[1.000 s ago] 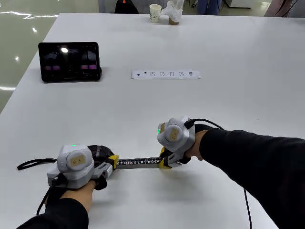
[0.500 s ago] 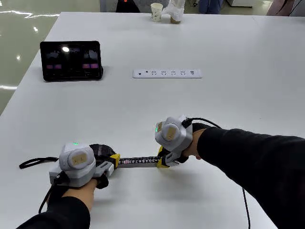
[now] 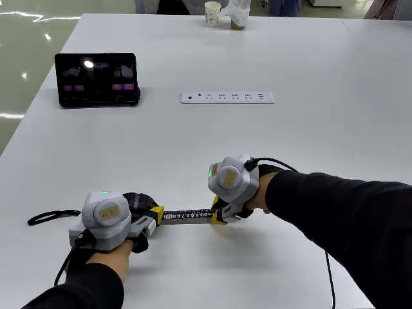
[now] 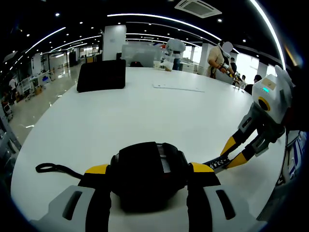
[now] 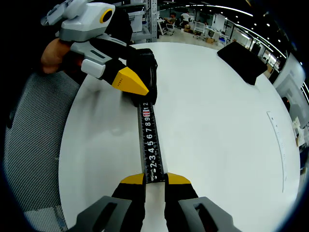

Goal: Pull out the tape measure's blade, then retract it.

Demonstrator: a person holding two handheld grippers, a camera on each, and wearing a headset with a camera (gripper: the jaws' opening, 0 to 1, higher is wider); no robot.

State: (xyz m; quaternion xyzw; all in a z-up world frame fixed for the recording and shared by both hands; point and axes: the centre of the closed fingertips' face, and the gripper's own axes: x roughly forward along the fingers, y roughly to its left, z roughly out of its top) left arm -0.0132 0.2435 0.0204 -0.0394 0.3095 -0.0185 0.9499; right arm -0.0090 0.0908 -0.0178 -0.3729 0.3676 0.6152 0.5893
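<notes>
Our left gripper's (image 3: 150,219) jaws clamp the tape measure (image 4: 148,169) on the worktop (image 3: 290,129) while, at its three o'clock, our right gripper's (image 5: 154,180) jaws pinch the blade (image 5: 148,140).

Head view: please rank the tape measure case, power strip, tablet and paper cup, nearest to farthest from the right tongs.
1. Tape measure case, close on the left.
2. Power strip, straight ahead.
3. Tablet, ahead, far left.
4. Paper cup, far table edge.
</notes>
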